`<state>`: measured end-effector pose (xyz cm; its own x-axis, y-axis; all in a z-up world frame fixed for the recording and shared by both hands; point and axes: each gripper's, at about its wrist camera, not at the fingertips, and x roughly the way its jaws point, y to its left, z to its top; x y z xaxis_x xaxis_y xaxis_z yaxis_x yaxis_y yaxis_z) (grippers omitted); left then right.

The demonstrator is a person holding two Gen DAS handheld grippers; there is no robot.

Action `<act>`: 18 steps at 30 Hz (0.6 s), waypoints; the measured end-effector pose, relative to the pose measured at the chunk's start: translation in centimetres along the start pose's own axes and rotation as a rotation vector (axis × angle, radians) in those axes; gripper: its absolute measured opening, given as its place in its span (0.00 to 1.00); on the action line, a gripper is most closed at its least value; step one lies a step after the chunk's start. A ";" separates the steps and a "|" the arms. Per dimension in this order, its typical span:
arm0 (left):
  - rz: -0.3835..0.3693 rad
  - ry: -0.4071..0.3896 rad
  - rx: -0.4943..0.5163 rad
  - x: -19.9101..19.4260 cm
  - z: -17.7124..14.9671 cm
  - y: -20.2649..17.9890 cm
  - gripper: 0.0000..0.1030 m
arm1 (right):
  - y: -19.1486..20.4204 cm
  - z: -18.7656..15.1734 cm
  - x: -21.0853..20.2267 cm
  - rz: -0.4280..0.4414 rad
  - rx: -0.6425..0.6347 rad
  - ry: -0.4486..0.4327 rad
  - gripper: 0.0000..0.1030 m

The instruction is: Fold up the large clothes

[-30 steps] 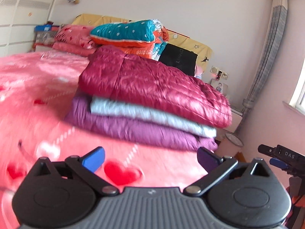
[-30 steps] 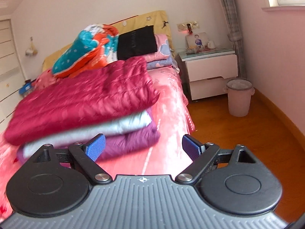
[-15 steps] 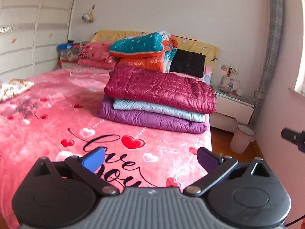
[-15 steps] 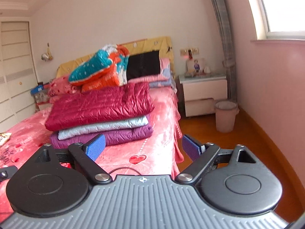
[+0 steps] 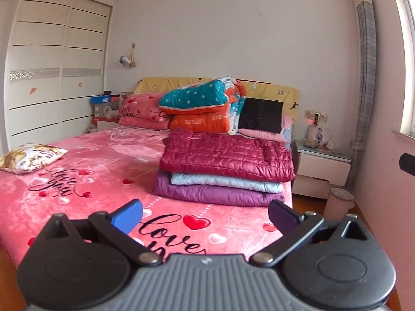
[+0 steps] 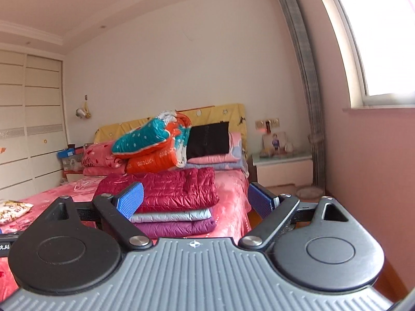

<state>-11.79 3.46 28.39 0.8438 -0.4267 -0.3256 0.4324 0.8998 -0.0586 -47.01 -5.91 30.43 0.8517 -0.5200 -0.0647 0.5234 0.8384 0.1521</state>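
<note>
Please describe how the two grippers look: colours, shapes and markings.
Both have a ribbed grey body, two round black discs, black link bars with silver rivets and blue textured pads. The left gripper has a darker, purplish right pad; the right gripper bears a white compass-like mark.

Both wrist cameras look from beyond the foot of the bed [image 5: 77, 171] toward the headboard [image 5: 285, 96], the left one nearer and lower over the blanket, the right one further right, and both share the stack of folded jackets [image 5: 225, 171].
</note>
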 end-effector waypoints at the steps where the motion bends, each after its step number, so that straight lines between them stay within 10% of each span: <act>1: 0.008 -0.003 0.002 -0.1 -0.1 0.1 0.99 | 0.3 0.1 -0.3 0.005 -0.007 -0.004 1.00; 18: 0.019 0.028 0.007 0.4 -1.5 0.2 0.99 | 0.6 -0.1 2.1 0.021 -0.060 0.033 1.00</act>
<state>-11.88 3.66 26.83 0.8425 -0.4067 -0.3532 0.4186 0.9070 -0.0460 -44.94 -6.45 30.32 0.8624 -0.4972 -0.0951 0.5050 0.8579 0.0947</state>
